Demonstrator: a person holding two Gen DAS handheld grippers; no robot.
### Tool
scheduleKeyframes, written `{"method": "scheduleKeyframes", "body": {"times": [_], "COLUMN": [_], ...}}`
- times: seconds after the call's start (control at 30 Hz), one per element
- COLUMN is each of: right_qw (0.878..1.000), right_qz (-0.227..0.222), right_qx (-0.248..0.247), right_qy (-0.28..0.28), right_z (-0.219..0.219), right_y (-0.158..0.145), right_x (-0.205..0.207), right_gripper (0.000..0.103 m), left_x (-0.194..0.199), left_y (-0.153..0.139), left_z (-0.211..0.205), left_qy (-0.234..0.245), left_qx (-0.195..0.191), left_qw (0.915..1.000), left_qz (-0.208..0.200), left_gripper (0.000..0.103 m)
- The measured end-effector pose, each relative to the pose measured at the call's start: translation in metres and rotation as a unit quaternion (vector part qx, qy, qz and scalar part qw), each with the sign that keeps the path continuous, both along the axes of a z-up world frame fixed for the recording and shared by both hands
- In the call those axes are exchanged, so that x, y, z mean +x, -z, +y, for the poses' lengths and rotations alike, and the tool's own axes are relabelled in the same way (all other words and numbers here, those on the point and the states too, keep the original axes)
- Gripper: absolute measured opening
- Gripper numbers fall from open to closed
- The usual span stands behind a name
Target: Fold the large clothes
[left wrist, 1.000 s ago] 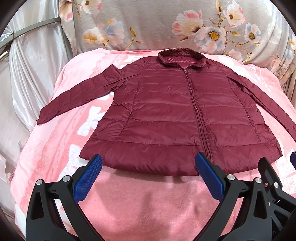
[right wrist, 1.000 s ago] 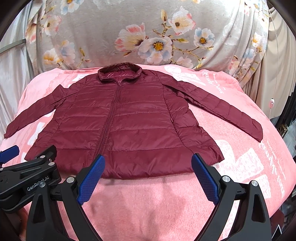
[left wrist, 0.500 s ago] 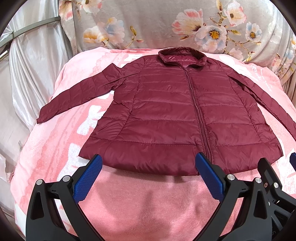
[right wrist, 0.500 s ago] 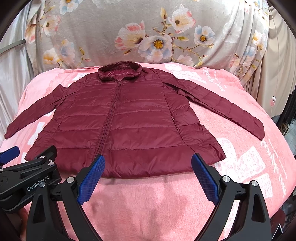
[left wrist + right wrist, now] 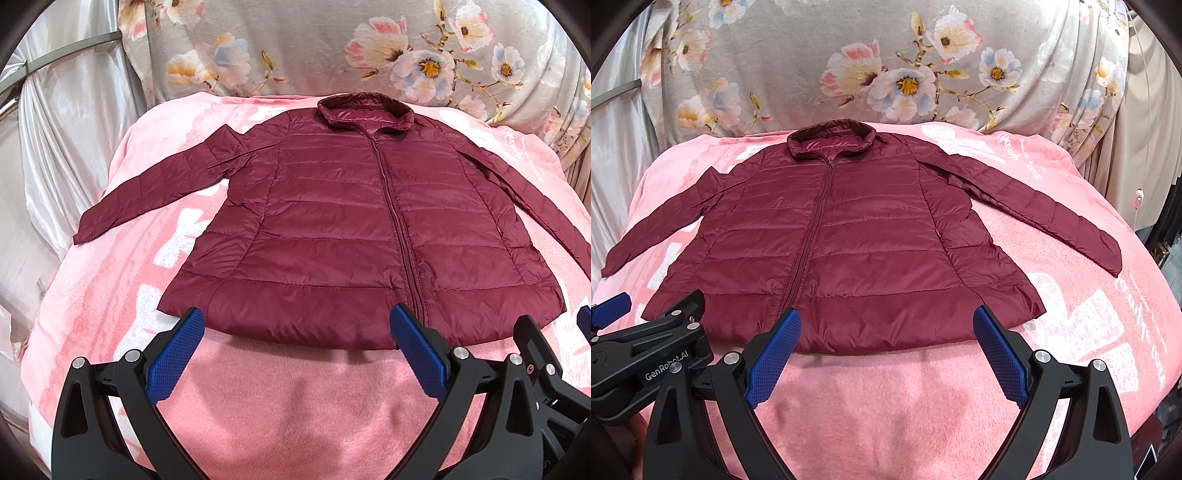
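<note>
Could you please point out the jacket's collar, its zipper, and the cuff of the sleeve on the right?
collar point(image 5: 831, 142): right wrist view, front of the stand-up collar.
zipper point(image 5: 809, 236): right wrist view, midway down.
sleeve cuff point(image 5: 1108, 256): right wrist view, sleeve's end.

— How does the left gripper point(image 5: 295, 321) stand?

— Jaws spread wide, nothing between the blue pads point(image 5: 177, 354), fingers pointing forward and slightly down.

— And the right gripper point(image 5: 886, 321)?

— The same: wide apart and holding nothing, its ribbed blue pads point(image 5: 997, 358) facing each other.

— Are the two close?

— Side by side (each black frame edges into the other's view), level with one another, not touching as far as shows.
</note>
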State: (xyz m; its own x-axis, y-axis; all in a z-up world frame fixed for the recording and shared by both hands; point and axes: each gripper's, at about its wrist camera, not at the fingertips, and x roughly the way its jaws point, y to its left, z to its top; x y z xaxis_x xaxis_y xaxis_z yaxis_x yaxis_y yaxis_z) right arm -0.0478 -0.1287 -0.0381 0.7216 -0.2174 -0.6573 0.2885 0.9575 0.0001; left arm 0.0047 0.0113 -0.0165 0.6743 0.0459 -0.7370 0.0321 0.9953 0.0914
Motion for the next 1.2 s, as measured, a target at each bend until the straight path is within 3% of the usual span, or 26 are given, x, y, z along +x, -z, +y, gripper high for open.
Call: {"method": "scheduleKeyframes", "body": {"times": [1.2], "right_qw": [1.000], "right_qz": [0.013], "right_qx": [0.017], "right_qy": [-0.007], "right_z": [-0.004], "right_y": [0.007], "right_x": [0.015], "right_gripper": [0.092], "left_x": [0.015], "left_y": [0.004], "left_z": [0.001], "left_qy": [-0.003], "left_qx": [0.003], "left_qw": [0.9998], "left_qz": [0.018], "left_gripper": [0.098]}}
